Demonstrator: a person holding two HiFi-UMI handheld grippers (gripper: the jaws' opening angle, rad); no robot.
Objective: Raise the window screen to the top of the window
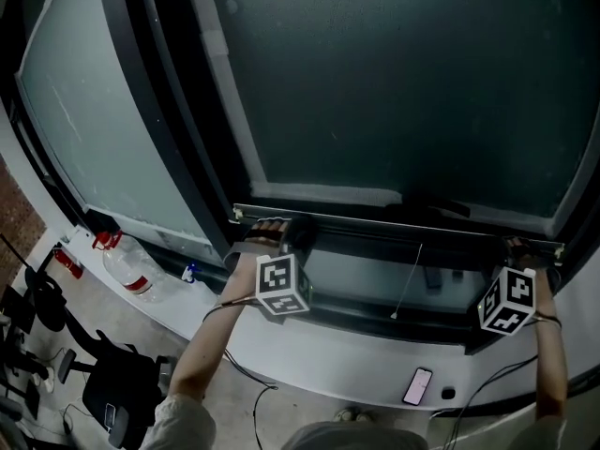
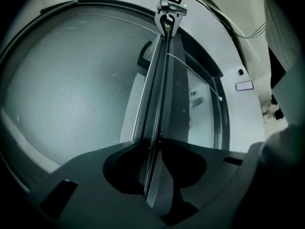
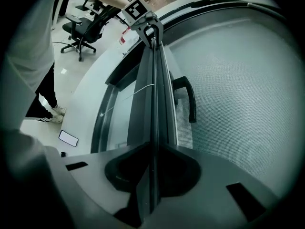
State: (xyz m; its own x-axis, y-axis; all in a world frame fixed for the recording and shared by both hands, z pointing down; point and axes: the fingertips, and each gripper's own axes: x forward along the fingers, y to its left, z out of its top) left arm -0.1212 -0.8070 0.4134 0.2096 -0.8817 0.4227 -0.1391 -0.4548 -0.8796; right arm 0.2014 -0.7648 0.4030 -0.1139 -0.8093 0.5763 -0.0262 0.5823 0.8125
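The window screen [image 1: 403, 82] is dark mesh, and its bottom bar [image 1: 394, 216] runs level across the lower window. My left gripper [image 1: 272, 232] is clamped on the bar's left end and my right gripper [image 1: 525, 249] on its right end. In the left gripper view the bar [image 2: 159, 80] runs between the jaws of my left gripper [image 2: 153, 144], which close on its thin edge; the right gripper [image 2: 167, 13] shows at the far end. The right gripper view mirrors this: bar [image 3: 155, 89], right gripper [image 3: 153, 149], left gripper [image 3: 148, 27]. A thin pull cord [image 1: 408, 279] hangs from the bar.
A dark window handle [image 3: 190, 99] sits beside the bar. A phone [image 1: 417, 385] lies on the white sill [image 1: 328, 364]. A large water bottle [image 1: 131, 270] and an office chair [image 1: 122, 387] stand at lower left. Cables trail from both arms.
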